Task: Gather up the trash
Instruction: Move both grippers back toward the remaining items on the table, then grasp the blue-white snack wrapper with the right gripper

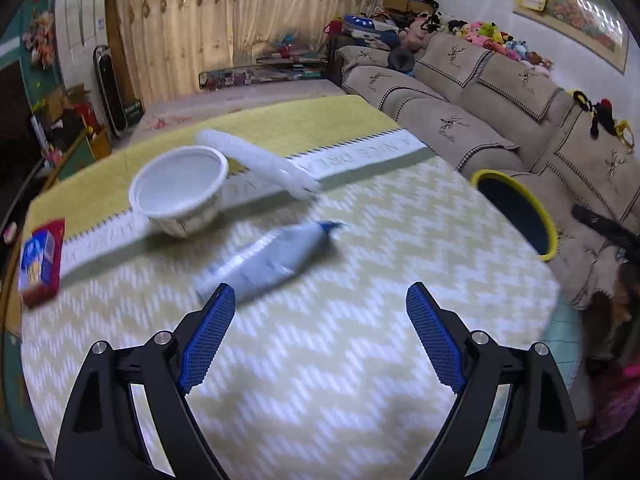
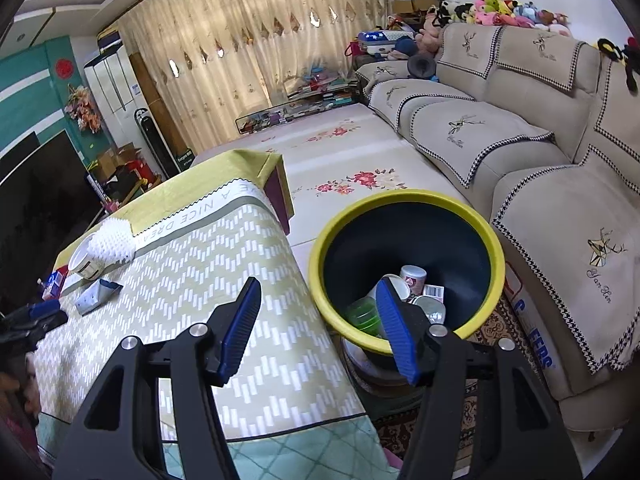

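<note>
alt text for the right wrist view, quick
Open blue-padded right tongs hold nothing above a round yellow-rimmed dark bin partly filled with cups and packets, beside a zigzag-patterned yellow tablecloth.

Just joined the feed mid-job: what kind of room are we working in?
Most likely a home living room: a long beige sofa with plush toys along its back, drawn curtains, and a cloth-covered table beside a yellow-rimmed trash bin.
</note>
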`<state>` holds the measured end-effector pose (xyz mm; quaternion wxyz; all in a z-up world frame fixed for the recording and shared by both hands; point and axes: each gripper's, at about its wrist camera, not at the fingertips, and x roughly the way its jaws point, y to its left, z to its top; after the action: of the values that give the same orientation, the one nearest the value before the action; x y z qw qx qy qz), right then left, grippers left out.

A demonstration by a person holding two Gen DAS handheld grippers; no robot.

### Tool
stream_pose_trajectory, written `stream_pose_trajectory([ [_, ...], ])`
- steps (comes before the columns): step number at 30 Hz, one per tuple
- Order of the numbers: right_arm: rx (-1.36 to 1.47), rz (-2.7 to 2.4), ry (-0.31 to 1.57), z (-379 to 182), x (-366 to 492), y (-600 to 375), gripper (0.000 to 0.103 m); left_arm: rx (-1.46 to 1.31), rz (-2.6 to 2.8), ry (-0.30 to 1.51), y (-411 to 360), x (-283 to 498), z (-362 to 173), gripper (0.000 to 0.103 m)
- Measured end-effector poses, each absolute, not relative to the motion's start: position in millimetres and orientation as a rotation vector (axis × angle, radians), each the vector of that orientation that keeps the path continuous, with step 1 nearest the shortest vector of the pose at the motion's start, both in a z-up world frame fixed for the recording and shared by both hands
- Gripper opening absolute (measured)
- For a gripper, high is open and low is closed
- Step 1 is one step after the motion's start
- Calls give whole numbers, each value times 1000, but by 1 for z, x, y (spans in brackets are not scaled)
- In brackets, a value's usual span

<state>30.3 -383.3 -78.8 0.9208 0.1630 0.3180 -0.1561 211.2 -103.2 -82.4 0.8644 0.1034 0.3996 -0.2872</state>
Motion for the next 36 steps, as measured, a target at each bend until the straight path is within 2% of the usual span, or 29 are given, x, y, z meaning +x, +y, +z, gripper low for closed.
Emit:
stream_pose_trajectory([
  [8, 330, -336, 674, -82, 39, -380, 57, 335, -624, 842, -119, 256, -104, 86],
  [20, 317, -240, 686, -77, 68, -366, 57, 394, -638, 873, -141, 265, -117, 86],
  [28, 160, 57, 762, -69, 154, -266, 57, 360, -632, 836, -104, 239, -95, 86],
  [36, -137, 366, 840, -79, 214, -154, 57, 254, -553, 799, -11, 189, -62, 86],
])
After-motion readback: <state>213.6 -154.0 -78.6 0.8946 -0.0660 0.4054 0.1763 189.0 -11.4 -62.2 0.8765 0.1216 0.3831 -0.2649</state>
